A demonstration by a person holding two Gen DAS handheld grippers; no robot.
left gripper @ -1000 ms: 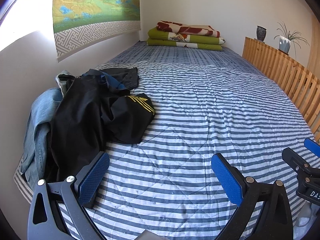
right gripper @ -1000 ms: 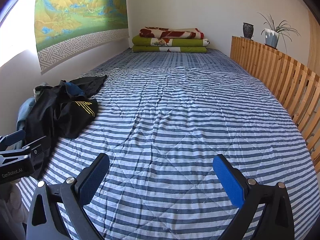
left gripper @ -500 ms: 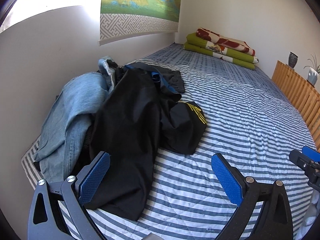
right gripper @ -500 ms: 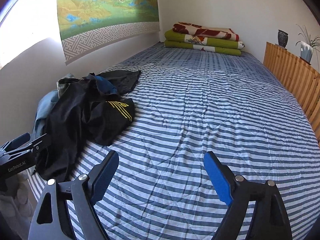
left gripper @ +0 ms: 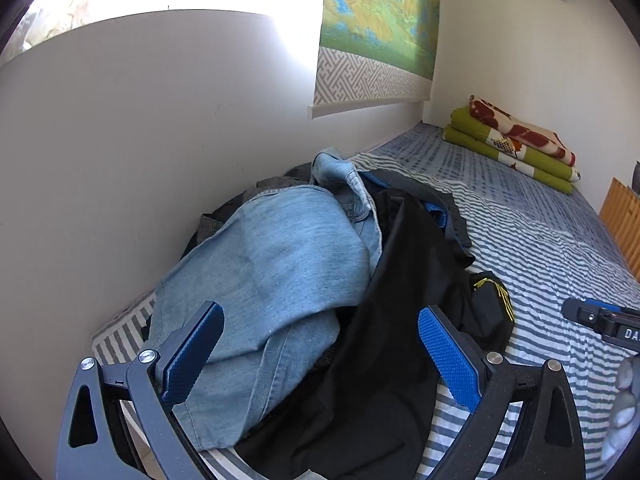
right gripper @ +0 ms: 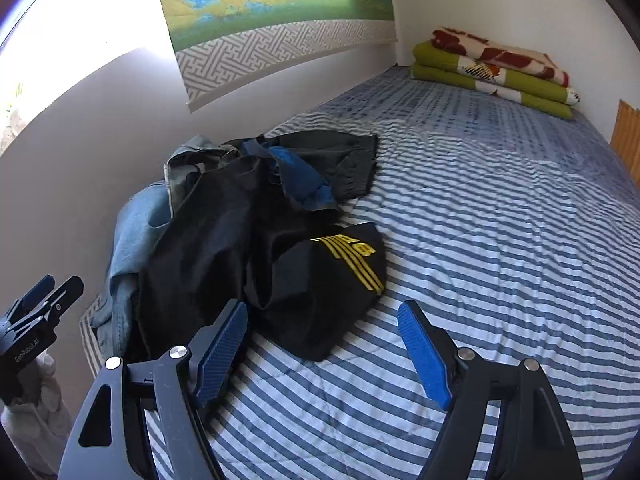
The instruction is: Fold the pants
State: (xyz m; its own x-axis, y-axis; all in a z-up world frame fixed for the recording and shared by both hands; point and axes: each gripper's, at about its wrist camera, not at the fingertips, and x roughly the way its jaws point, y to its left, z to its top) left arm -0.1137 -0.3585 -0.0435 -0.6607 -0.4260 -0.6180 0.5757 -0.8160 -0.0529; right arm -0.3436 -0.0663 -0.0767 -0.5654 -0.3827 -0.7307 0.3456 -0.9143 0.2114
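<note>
— What do the pants look like from where you are?

— A crumpled heap against the wall, at the near left edge of the bed (right gripper: 500,240). Light blue jeans (left gripper: 272,272) lie bunched wall-side; black pants (left gripper: 392,320) are draped over and beside them, and a black piece with yellow stripes (right gripper: 348,264) is at the heap's outer edge. Nothing is flattened or folded.

— What else is around?

— Striped quilt, bare across the middle. Folded green and red blankets (right gripper: 492,68) at the far end, a landscape scroll (right gripper: 276,12) on the wall, a wooden rail (right gripper: 626,140) at the right edge. The garments overlap, so no pair lies free.

— And your fingers?

— My left gripper (left gripper: 320,360) is spread wide over the jeans and black pants, pinching nothing. My right gripper (right gripper: 324,348) has just been narrowing, yet is still spread, empty, above the black hem.

— Different from a second ago?

— Both views were over bare quilt then; now the heap fills them.
</note>
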